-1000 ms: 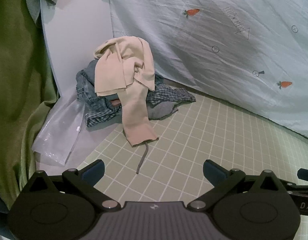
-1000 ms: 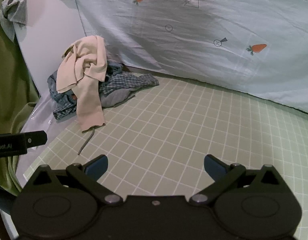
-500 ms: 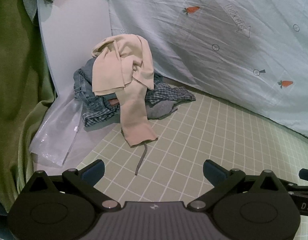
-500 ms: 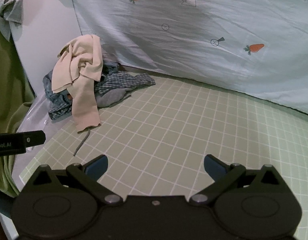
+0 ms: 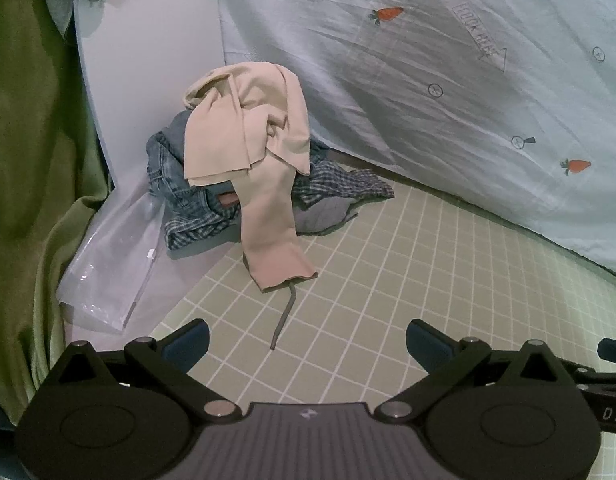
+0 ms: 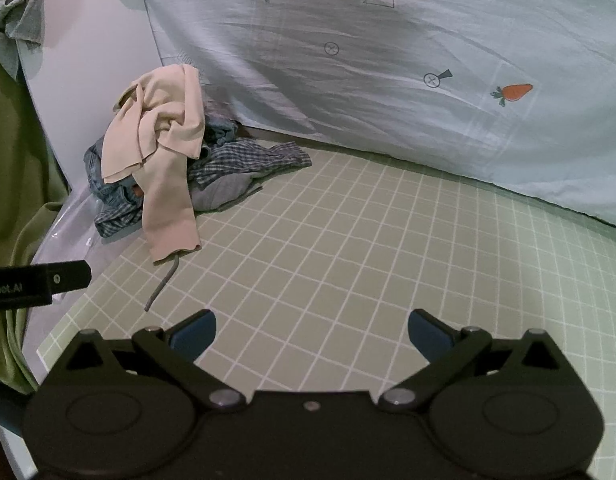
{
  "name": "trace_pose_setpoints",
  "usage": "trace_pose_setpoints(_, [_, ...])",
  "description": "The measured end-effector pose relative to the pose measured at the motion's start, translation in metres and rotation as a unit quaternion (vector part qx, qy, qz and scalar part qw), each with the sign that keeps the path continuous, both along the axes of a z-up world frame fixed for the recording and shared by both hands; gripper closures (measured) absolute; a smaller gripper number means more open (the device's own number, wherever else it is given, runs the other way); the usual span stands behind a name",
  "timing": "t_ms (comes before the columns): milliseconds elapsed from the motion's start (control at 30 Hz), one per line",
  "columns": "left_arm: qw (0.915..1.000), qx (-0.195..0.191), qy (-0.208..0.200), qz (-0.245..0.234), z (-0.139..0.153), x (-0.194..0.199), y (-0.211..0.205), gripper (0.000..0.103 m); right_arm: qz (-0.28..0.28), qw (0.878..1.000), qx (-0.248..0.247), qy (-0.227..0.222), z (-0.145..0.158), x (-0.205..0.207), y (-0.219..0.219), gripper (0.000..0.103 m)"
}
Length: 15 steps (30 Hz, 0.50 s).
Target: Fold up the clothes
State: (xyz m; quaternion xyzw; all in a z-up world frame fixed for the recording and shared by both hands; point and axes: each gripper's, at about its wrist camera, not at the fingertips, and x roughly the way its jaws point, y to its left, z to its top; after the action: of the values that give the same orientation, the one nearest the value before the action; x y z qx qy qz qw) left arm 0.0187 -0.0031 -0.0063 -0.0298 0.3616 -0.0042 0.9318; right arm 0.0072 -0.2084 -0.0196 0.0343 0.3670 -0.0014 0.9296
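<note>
Left tongs [image 5: 306, 338]: jaws wide apart, nothing between them, hovering over the checked tabletop [image 5: 388, 280], near the grey cord [image 5: 284, 316].
Right tongs [image 6: 312, 330]: also spread open and empty, well apart from the laundry.
Clothes pile [image 5: 244, 176]: heaped in the far left corner against the white board [image 5: 148, 60], nothing laid out flat.
Top garment: beige garment [image 5: 260, 148] draped over everything, one long leg or sleeve trailing down onto the grid.
Underneath: jeans [image 5: 168, 176], a checked shirt [image 5: 340, 186] and a grey piece, all crumpled together.
Backdrop: pale blue carrot sheet [image 5: 428, 80] behind, green cloth [image 5: 28, 160] on the left.
Progress: by my read, right at the start, with no folded item in sight and the whole pile to do.
Likely first pick: the beige one, since it sits on top.
</note>
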Motion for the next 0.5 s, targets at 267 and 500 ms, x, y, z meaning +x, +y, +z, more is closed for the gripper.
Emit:
trace_pose_setpoints(267, [1.0,0.001,0.003,-0.001,-0.0012,0.003,0.0004,0.0,0.01,1.0,-0.001,-0.001,0.0012,0.0024,0.002,0.0])
trace_pose_setpoints(500, [1.0,0.002,0.007,-0.002,-0.0025,0.0055,0.0003,0.0,0.009,1.0,0.004,0.001,-0.0004,0.0047,0.0018,0.0])
